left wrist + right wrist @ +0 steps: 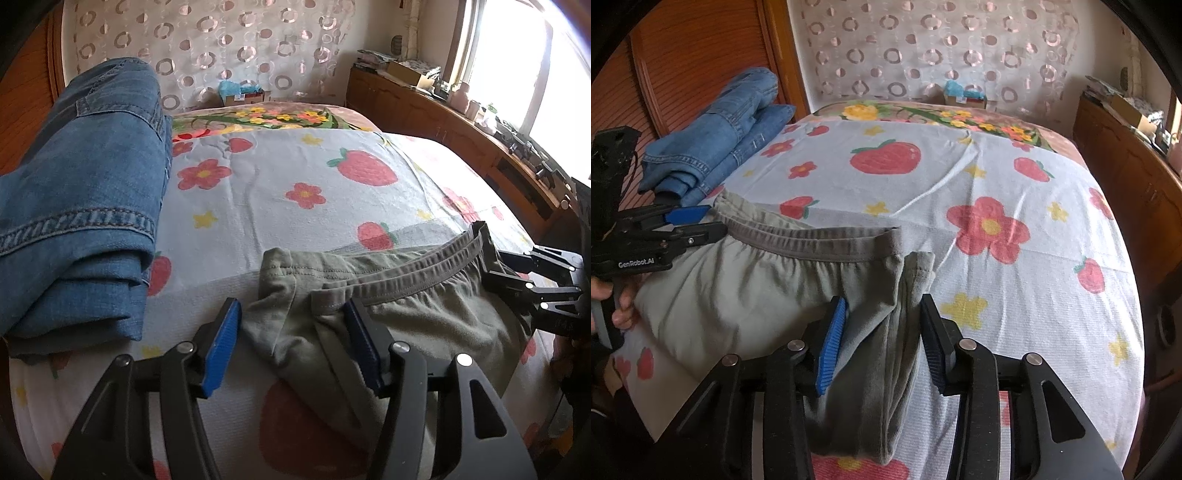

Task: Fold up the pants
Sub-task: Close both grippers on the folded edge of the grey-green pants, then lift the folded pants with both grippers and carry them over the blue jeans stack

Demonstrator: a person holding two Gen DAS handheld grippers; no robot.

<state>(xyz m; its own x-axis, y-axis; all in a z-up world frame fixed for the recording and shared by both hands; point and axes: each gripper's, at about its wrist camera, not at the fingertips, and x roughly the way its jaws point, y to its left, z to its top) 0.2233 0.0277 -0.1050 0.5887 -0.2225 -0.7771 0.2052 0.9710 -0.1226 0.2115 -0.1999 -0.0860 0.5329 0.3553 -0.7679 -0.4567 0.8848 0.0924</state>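
Olive-green pants (424, 306) (746, 291) lie folded on the bed, with the elastic waistband (812, 242) toward the far side. In the left wrist view my left gripper (291, 343) is open. One blue pad rests on the sheet just off the cloth and the other lies on the pants' near-left corner. My right gripper (882, 339) straddles the bunched right edge of the pants. Its jaws stand apart around that fold and I see no firm pinch. Each gripper also shows in the other's view, the right gripper (495, 269) and the left gripper (709, 221), at opposite ends of the waistband.
Folded blue jeans (81, 184) (720, 136) sit at the bed's far left. The strawberry-and-flower sheet (277, 206) (997, 177) covers the bed. A wooden cabinet (461, 125) (1126, 177) with clutter runs along the right under a bright window. A hand (620, 306) holds the left gripper's handle.
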